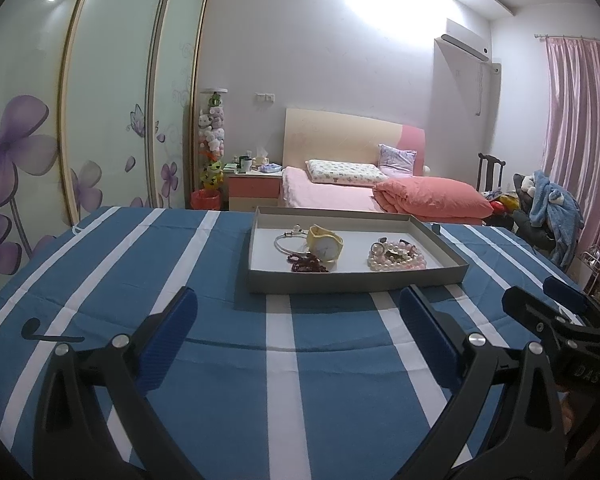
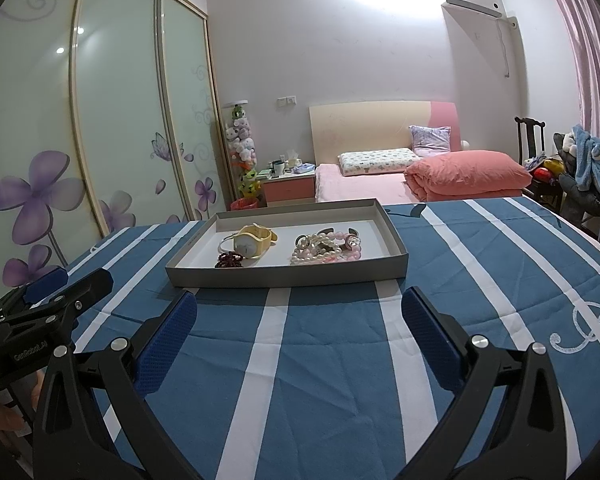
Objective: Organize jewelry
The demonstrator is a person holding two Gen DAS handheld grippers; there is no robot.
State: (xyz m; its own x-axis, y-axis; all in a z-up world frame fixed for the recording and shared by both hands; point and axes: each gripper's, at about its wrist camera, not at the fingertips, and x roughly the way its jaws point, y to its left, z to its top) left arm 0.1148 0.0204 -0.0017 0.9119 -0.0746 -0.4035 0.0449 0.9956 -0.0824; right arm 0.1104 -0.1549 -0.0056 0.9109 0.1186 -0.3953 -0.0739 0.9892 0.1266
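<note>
- The left gripper (image 1: 298,312) hovers low over the blue-and-white striped cloth (image 1: 220,360), its blue-padded fingers (image 1: 168,344) spread wide apart with nothing between them.
- The right gripper (image 2: 300,312) sits the same way beside it, fingers (image 2: 166,340) well apart and empty; in the left wrist view it shows at about 3 o'clock.
- A shallow grey tray (image 1: 356,280) rests on the cloth at 12 o'clock from both grippers, just beyond the fingertips and not touching them.
- Inside the tray, at its 9 o'clock side, a yellow watch (image 1: 325,242) lies against a thin silver bangle (image 1: 290,240), with a dark red bead bracelet (image 1: 308,263) just in front of them.
- At the tray's 3 o'clock side lies a heap of pearl and pink bead bracelets (image 1: 396,256).
- Beyond the table, at 12 o'clock, stands a pink bed (image 1: 340,196).
</note>
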